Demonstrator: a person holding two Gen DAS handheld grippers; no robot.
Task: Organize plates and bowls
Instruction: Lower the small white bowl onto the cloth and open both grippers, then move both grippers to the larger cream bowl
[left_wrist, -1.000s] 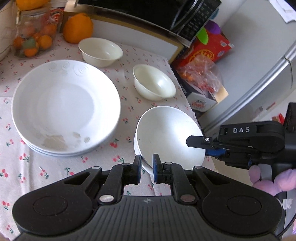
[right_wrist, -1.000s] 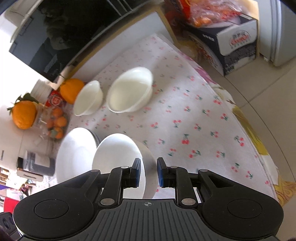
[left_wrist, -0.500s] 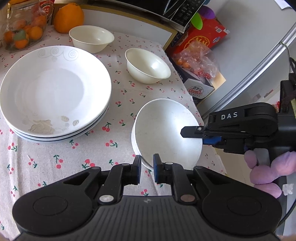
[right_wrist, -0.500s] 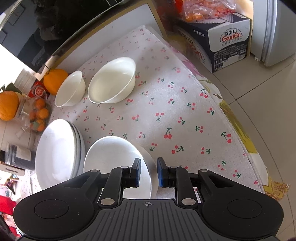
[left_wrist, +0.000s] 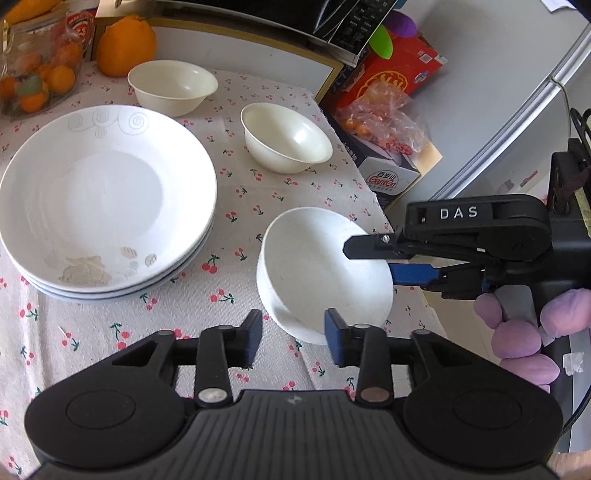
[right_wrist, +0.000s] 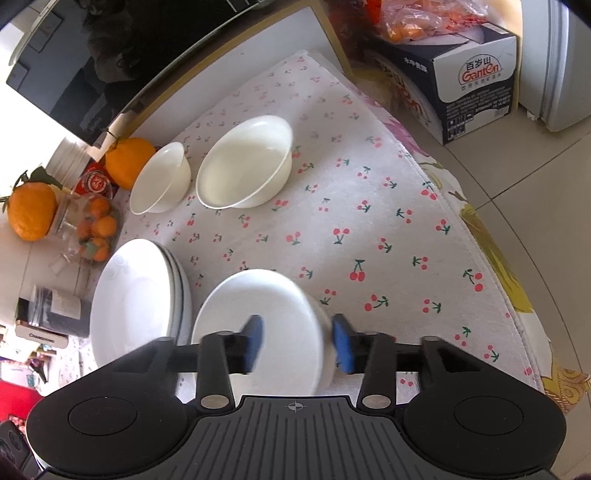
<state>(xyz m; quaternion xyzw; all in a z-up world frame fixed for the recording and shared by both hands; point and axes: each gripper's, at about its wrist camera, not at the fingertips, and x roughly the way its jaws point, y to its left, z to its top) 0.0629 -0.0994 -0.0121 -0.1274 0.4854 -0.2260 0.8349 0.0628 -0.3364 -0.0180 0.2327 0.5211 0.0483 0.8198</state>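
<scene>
Fruit first, far left of the left wrist view: a glass jar of small oranges (left_wrist: 33, 70) with a big orange (left_wrist: 125, 46) just beside it at the back of the bench (left_wrist: 236, 206), which wears a cherry-print cloth (left_wrist: 184, 306).

Next over is a stack of big white plates (left_wrist: 107, 199), three deep from what I can see at the rim, with a faint swirl pattern on the top one. Behind it sits a small cream bowl (left_wrist: 173, 86), and a second cream bowl (left_wrist: 286, 138) stands a bit to the right, apart from the first.

Near the bench's right edge is the white bowl stack (left_wrist: 325, 273), which looks like two bowls nested. The left hand-held gripper (left_wrist: 293, 338) has its jaws spread wide with the near rim of that stack sitting in the gap between them, not pinched.

The right hand-held gripper (left_wrist: 388, 260) comes in from the right, held by a purple-gloved hand (left_wrist: 532, 332). Its jaws are spread too; in the right wrist view the blue pads (right_wrist: 255, 341) straddle the bowl stack's rim, and I can't tell if either actually touches.

Off the bench to the right are a red box (left_wrist: 402, 70), a bag of oranges (left_wrist: 380, 118) on a water carton (left_wrist: 388, 177), and a grey fridge (left_wrist: 517, 92).
</scene>
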